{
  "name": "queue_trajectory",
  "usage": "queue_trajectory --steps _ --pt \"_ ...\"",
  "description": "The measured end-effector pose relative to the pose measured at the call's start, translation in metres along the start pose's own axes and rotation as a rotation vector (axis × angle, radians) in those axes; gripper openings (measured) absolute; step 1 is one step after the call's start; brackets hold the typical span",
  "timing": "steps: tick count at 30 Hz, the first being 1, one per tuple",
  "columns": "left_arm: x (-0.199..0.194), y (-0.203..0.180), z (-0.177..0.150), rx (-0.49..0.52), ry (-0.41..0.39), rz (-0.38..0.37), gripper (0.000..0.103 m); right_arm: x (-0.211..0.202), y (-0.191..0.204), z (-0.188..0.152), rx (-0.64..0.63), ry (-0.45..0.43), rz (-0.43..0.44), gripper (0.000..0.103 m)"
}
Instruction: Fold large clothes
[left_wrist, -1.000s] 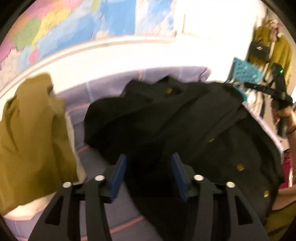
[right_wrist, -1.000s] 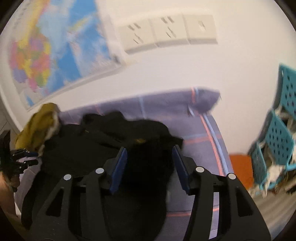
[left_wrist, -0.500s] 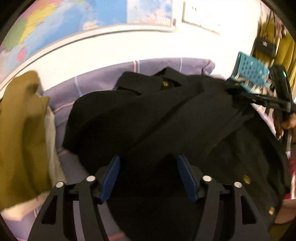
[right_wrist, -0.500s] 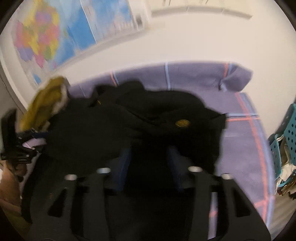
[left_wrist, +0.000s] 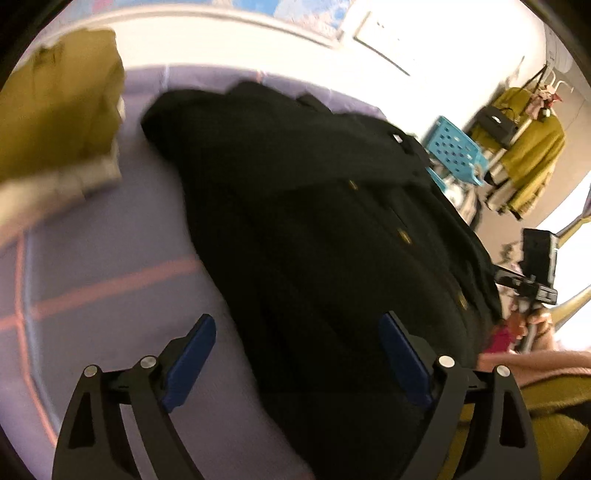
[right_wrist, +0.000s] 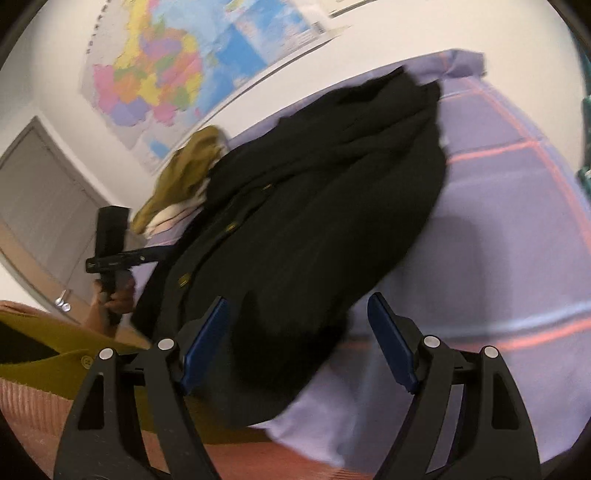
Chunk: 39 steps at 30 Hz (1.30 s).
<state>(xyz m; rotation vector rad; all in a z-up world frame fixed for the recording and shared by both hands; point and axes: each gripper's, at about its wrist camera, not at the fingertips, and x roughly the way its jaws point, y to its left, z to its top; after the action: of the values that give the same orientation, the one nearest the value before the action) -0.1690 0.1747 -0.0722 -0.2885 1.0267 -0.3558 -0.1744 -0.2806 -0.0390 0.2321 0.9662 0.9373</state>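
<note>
A large black coat (left_wrist: 314, 206) with gold buttons lies spread along the lilac bed sheet (left_wrist: 110, 258). In the left wrist view my left gripper (left_wrist: 299, 350) hovers over the coat's near end. Its jaws are opening wide, with cloth lying under the gap and neither blue pad pressing on it. The right wrist view shows the coat (right_wrist: 332, 206) running away diagonally. My right gripper (right_wrist: 299, 343) is opening above the coat's near hem, its pads clear of the fabric. Each gripper appears in the other's view, held by a hand: the right gripper (left_wrist: 532, 284), the left gripper (right_wrist: 110, 258).
An olive garment (left_wrist: 55, 107) over pale cloth lies at the bed's far left corner. A turquoise perforated stool (left_wrist: 458, 155) and a rack of olive clothes (left_wrist: 532, 147) stand past the bed. A map (right_wrist: 177, 70) and a grey door (right_wrist: 40, 199) are on the wall.
Both grippers have let go of the black coat and spread their jaws wide. Both have drawn back and sunk toward the near edge of the bed, and the coat has settled onto the sheet.
</note>
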Motion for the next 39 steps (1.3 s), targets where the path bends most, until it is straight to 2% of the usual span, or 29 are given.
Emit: queue_trajectory --steps 2,3,4,5,6,7,9,10,11,12,13,15,16,17,18,19,20,22,24,26,27,29,32,34,39 --pt "0.003 -0.01 -0.012 0.022 0.017 -0.025 0.088 0.008 0.013 -0.009 -0.034 0.004 -0.013 0.074" --pt "0.006 -0.015 -0.016 0.042 0.018 -0.02 0.09 0.01 0.017 -0.01 -0.041 0.0 -0.043 0.057" --pt "0.006 -0.02 -0.019 0.061 0.007 -0.004 0.089 0.013 0.017 -0.011 -0.033 0.0 -0.052 0.033" --pt "0.007 -0.025 -0.022 0.08 -0.003 0.02 0.086 0.012 0.015 -0.009 -0.009 -0.004 -0.045 0.023" --pt "0.008 -0.028 -0.023 0.087 -0.014 0.049 0.07 0.004 0.012 -0.006 0.026 -0.034 -0.038 0.012" --pt "0.009 -0.028 -0.024 0.085 -0.021 0.076 0.045 -0.013 0.01 -0.002 0.053 -0.092 -0.019 0.01" --pt "0.009 -0.025 -0.022 0.057 -0.019 0.123 0.027 -0.051 0.01 0.007 0.101 -0.215 -0.017 0.01" --pt "0.006 -0.022 -0.021 0.029 -0.027 0.113 0.022 -0.064 0.012 0.01 0.102 -0.257 -0.012 0.009" --pt "0.005 -0.021 -0.022 0.013 -0.035 0.107 0.022 -0.075 0.017 0.011 0.074 -0.28 -0.039 0.009" --pt "0.005 -0.021 -0.023 0.009 -0.034 0.107 0.022 -0.075 0.02 0.011 0.039 -0.251 -0.106 0.013" --pt "0.003 -0.018 -0.024 0.007 -0.035 0.113 0.023 -0.069 0.017 0.009 0.04 -0.21 -0.141 0.023" --pt "0.003 -0.015 -0.026 -0.014 -0.022 0.107 0.027 -0.048 0.007 0.002 0.069 -0.1 -0.205 0.03" --pt "0.0 -0.011 -0.027 -0.029 -0.021 0.097 0.032 -0.042 0.006 -0.003 0.059 -0.079 -0.239 0.034" --pt "-0.003 -0.008 -0.027 -0.05 -0.02 0.074 0.037 -0.044 0.006 -0.006 0.066 -0.096 -0.237 0.04" --pt "-0.004 -0.006 -0.028 -0.062 -0.016 0.057 0.052 -0.049 0.003 -0.008 0.083 -0.125 -0.22 0.058" --pt "-0.007 -0.006 -0.029 -0.068 -0.009 0.03 0.06 -0.058 0.002 -0.008 0.097 -0.175 -0.224 0.067" --pt "-0.01 -0.009 -0.031 -0.056 -0.012 0.034 0.06 -0.064 0.002 -0.008 0.093 -0.203 -0.248 0.067" --pt "-0.014 -0.016 -0.029 -0.013 -0.033 0.102 0.062 -0.07 0.006 -0.002 0.058 -0.218 -0.277 0.067" --pt "-0.018 -0.018 -0.024 0.001 -0.057 0.11 0.063 -0.07 0.013 0.007 0.014 -0.226 -0.294 0.067" --pt "-0.019 -0.022 -0.012 0.019 -0.08 0.139 0.069 -0.06 0.024 0.019 -0.06 -0.219 -0.304 0.067" --pt "-0.019 -0.025 -0.006 0.031 -0.09 0.172 0.07 -0.052 0.032 0.027 -0.093 -0.211 -0.297 0.067" --pt "-0.015 -0.029 0.007 0.056 -0.103 0.187 0.07 -0.035 0.038 0.04 -0.133 -0.188 -0.284 0.067" --pt "-0.008 -0.034 0.028 0.084 -0.117 0.204 0.07 0.001 0.046 0.062 -0.186 -0.114 -0.277 0.066" --pt "0.0 -0.039 0.042 0.095 -0.112 0.184 0.07 0.03 0.054 0.076 -0.223 -0.049 -0.262 0.064" --pt "0.031 -0.054 0.062 0.161 -0.054 0.156 0.07 0.108 0.074 0.094 -0.318 0.124 -0.253 0.055"
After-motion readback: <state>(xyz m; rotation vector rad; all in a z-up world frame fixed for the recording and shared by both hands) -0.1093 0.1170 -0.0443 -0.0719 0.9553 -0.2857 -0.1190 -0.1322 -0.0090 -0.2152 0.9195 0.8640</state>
